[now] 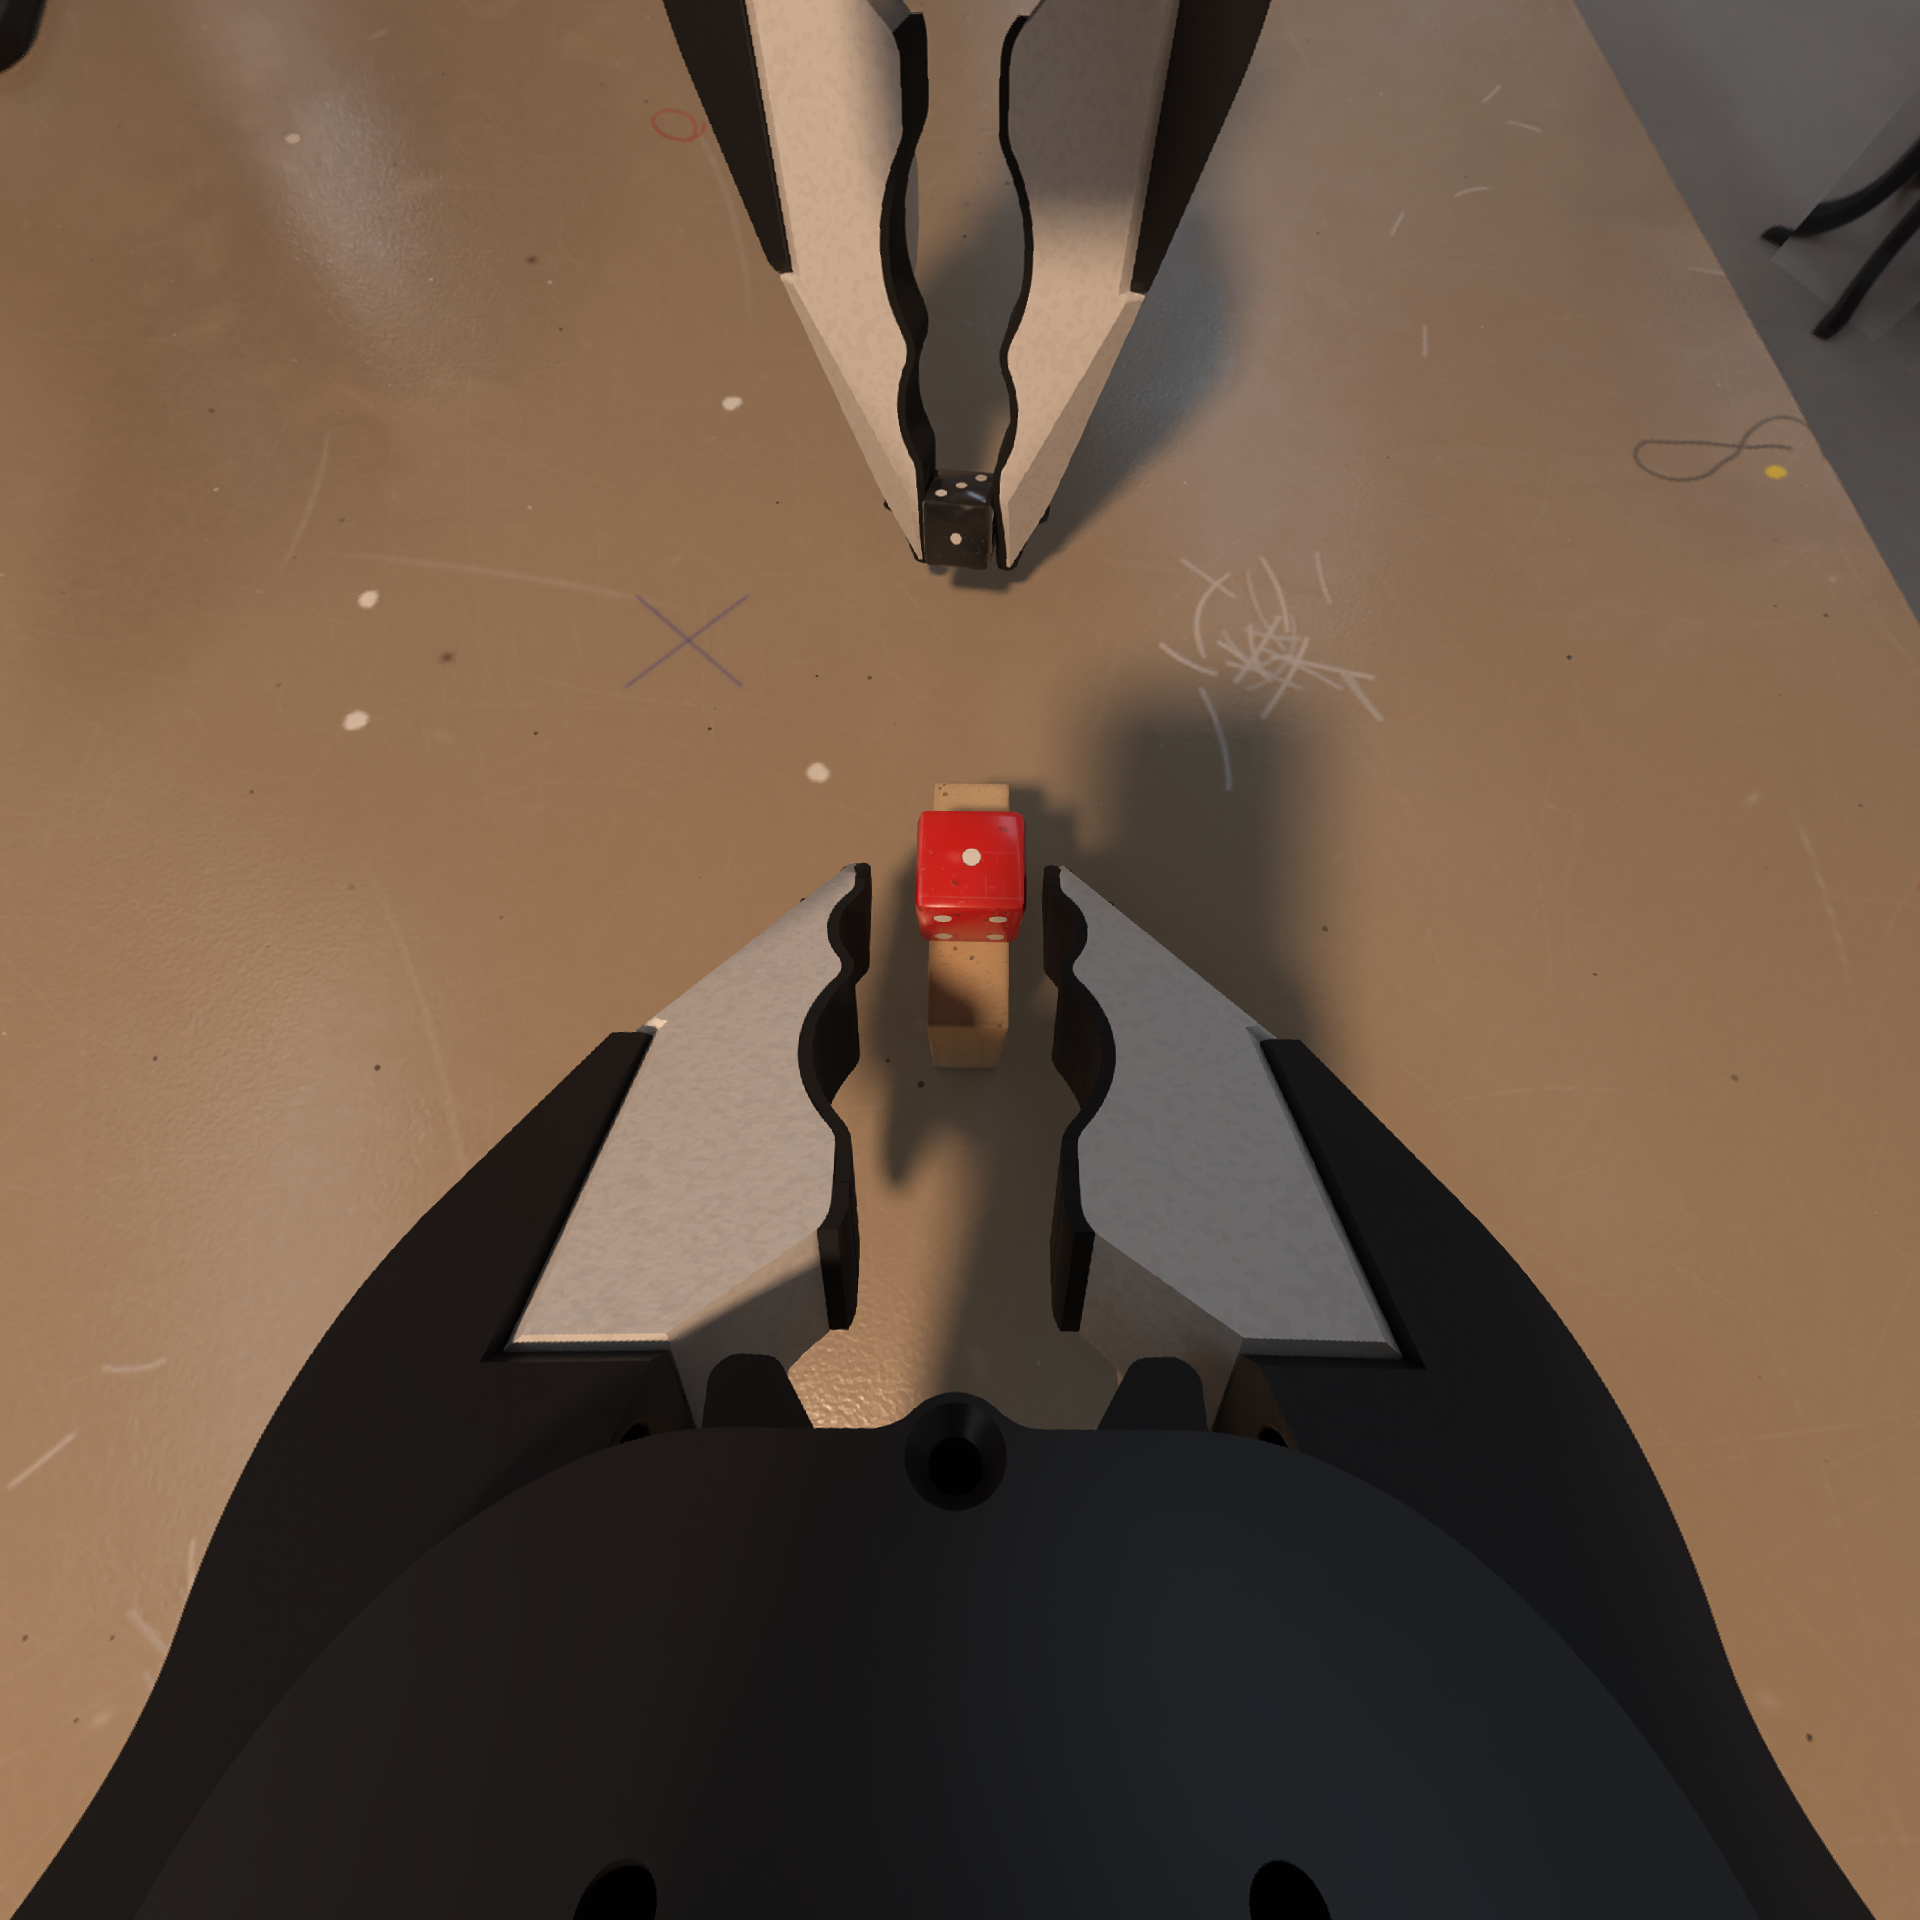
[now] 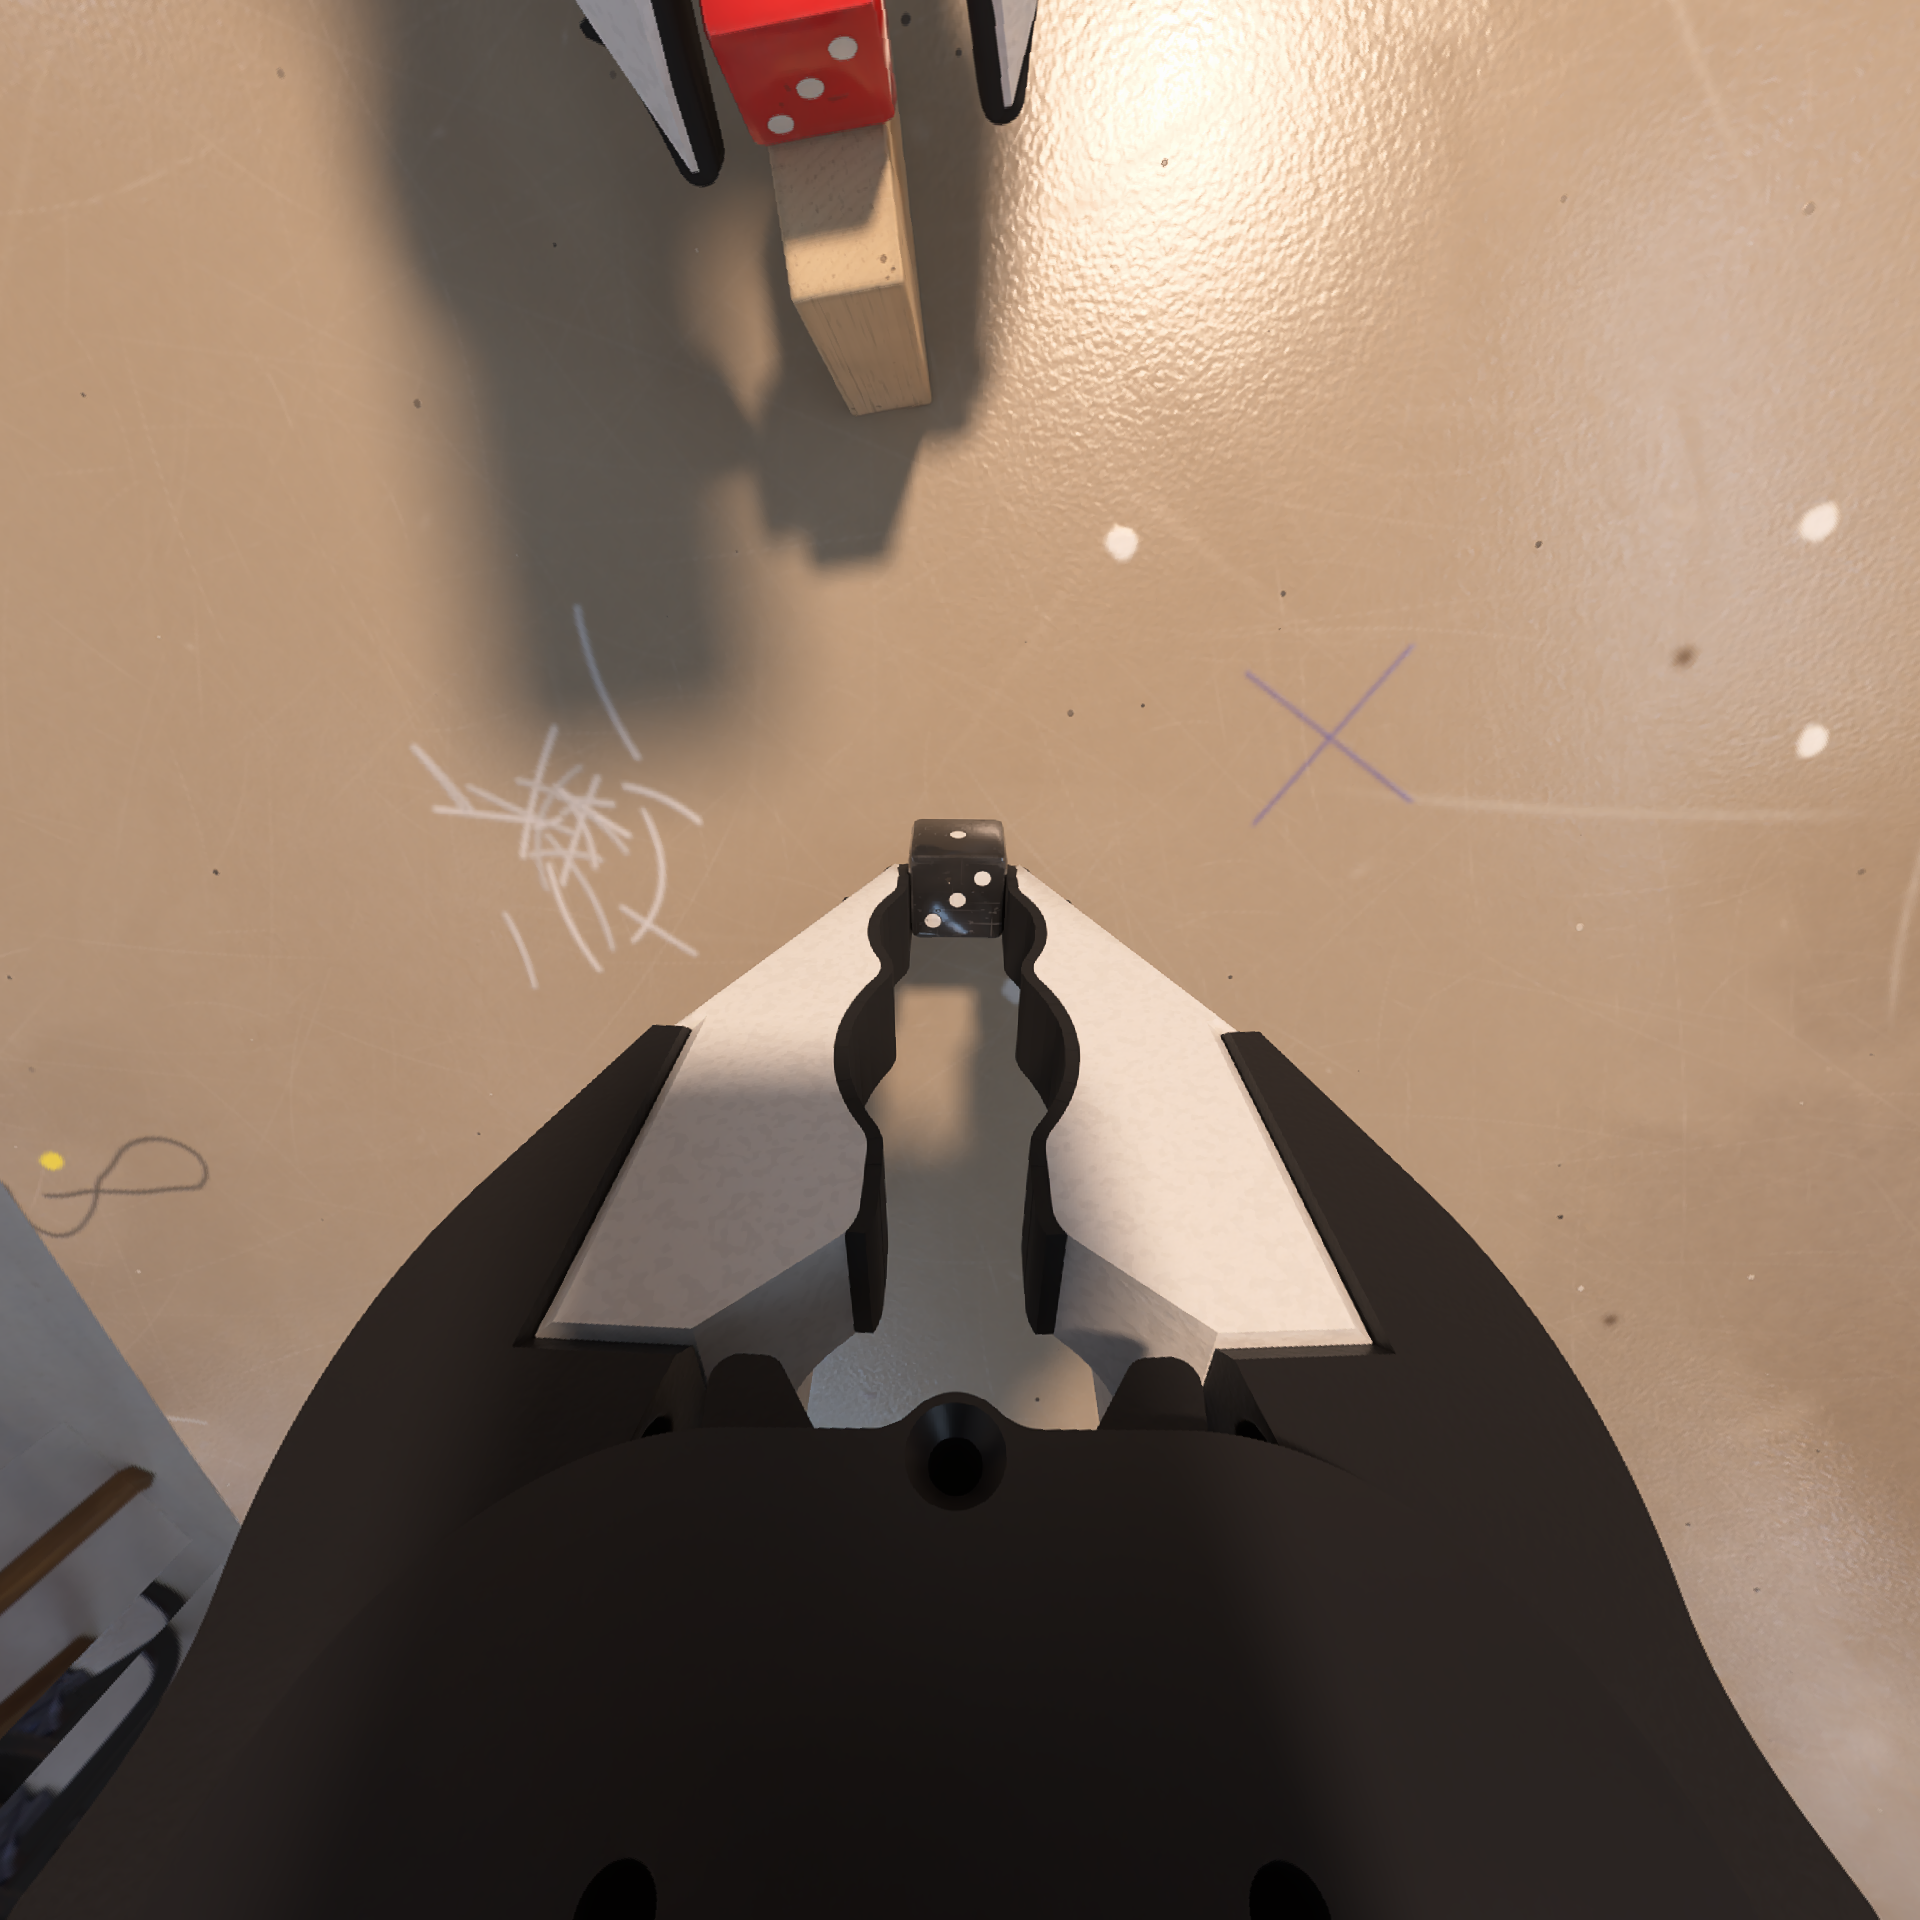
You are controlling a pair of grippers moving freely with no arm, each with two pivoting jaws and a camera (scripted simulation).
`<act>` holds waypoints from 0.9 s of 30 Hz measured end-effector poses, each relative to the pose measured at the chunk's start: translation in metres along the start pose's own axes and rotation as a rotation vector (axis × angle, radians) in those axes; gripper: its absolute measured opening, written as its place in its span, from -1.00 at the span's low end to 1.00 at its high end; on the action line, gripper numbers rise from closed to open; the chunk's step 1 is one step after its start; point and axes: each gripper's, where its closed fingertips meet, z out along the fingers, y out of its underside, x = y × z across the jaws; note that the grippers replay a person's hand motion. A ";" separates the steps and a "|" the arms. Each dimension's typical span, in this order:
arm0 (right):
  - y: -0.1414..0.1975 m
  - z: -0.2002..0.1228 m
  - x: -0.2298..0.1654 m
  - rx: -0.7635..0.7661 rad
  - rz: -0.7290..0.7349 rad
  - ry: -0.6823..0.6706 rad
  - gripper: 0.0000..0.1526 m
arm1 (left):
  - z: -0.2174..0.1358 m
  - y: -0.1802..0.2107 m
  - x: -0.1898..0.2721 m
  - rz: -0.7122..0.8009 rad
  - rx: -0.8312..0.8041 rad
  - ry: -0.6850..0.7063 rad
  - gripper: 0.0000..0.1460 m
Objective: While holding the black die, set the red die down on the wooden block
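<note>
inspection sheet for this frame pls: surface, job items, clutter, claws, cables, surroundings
Surface: tan tabletop, scuffed, with white flecks, white scratches, a pencilled cross and a loop scribble.
Job's things: red die sits on top of the wooden block, which lies on the table. Black die is gripped at the right claw's tips.
Clutter: nothing seen.
Claws: left claw open, fingers either side of the red die with a gap on both sides. Right claw shut on the black die.
Cables: nothing seen.
Surroundings: grey floor past the table edge, dark furniture legs there; details unclear.
</note>
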 end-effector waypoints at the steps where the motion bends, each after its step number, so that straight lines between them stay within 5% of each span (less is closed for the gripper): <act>1: 0.000 0.000 0.000 -0.001 0.000 -0.001 -0.79 | 0.000 0.000 0.000 -0.001 -0.002 -0.001 -0.54; 16: 0.000 0.001 0.001 -0.001 -0.006 0.002 -0.79 | 0.002 0.003 0.003 -0.021 -0.013 0.022 -0.44; 23: -0.009 -0.006 0.010 0.052 -0.049 0.089 -0.79 | -0.005 -0.006 -0.004 -0.232 0.053 0.065 -0.05; 27: -0.009 -0.006 0.021 0.048 -0.041 0.135 -0.79 | -0.009 -0.004 0.000 -0.402 0.031 0.228 0.21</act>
